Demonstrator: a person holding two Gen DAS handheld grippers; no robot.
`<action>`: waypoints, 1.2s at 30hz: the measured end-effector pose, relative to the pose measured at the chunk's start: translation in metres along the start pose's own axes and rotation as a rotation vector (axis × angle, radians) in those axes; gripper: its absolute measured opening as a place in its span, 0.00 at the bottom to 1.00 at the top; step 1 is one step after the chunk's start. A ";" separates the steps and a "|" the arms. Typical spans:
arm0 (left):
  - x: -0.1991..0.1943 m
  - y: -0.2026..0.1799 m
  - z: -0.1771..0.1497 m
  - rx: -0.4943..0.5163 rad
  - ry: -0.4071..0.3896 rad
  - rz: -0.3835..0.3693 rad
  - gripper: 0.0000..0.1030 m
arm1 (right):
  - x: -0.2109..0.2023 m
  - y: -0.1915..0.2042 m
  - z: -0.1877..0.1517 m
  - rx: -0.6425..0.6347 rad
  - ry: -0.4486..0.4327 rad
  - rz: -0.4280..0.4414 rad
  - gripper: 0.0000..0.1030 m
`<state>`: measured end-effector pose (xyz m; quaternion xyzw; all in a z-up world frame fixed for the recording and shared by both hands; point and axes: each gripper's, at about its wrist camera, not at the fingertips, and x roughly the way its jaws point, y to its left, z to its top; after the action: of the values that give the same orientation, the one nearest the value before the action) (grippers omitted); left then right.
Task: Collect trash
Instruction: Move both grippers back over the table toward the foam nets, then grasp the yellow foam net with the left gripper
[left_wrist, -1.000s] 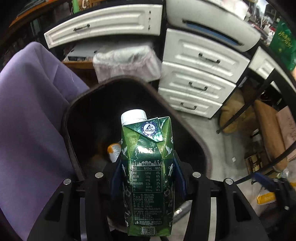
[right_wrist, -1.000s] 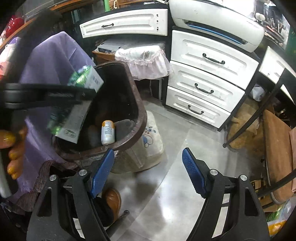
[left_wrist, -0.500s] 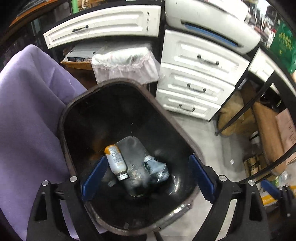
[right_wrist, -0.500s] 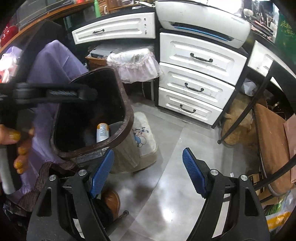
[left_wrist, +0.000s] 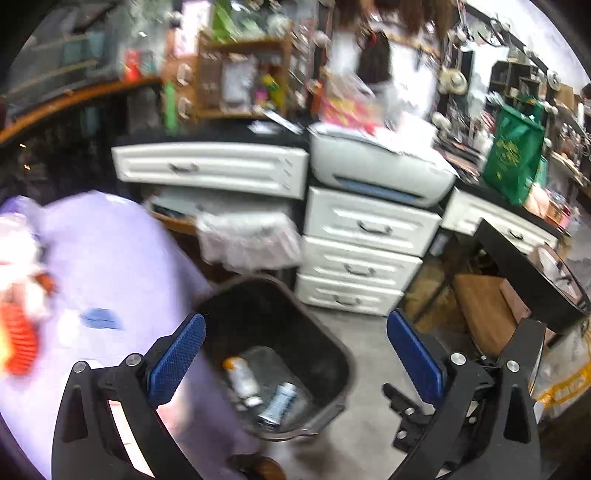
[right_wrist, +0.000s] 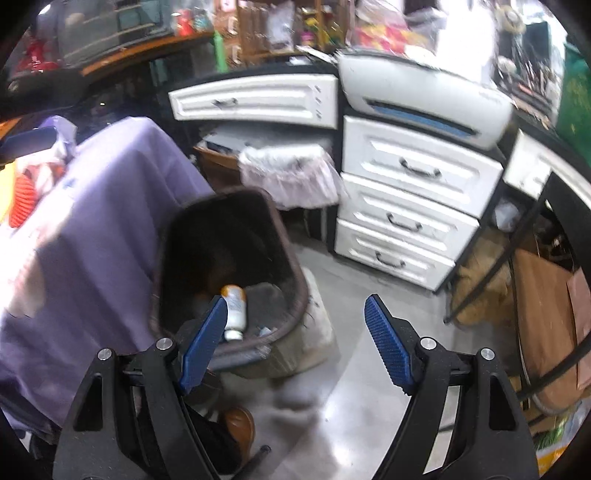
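Gone from the left gripper (left_wrist: 295, 354), the light, crushable carton now lies beside a small bottle (left_wrist: 242, 382) in the bin (left_wrist: 343, 354) below its empty, opening jaws, while the right gripper (right_wrist: 295, 336) hangs apart and empty near the bin's right rim.

Matt dark plastic bin (left_wrist: 334, 354), purple cloth cover (left_wrist: 122, 258), glossy grey floor (right_wrist: 354, 413), white painted drawers (right_wrist: 413, 173)

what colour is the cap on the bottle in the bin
Orange, on the white bottle in the bin; clearest in the right wrist view.
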<state>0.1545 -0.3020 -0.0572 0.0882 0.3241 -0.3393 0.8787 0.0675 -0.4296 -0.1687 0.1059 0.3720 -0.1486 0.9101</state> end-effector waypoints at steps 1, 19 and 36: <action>-0.012 0.011 0.000 -0.009 -0.021 0.039 0.95 | -0.003 0.006 0.004 -0.009 -0.011 0.014 0.75; -0.083 0.189 -0.032 -0.197 -0.026 0.540 0.95 | -0.046 0.147 0.044 -0.225 -0.128 0.269 0.76; -0.057 0.218 -0.031 -0.241 0.025 0.560 0.53 | -0.043 0.165 0.041 -0.247 -0.099 0.294 0.76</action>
<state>0.2492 -0.0951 -0.0593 0.0730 0.3357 -0.0419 0.9382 0.1225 -0.2795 -0.0960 0.0390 0.3229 0.0276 0.9452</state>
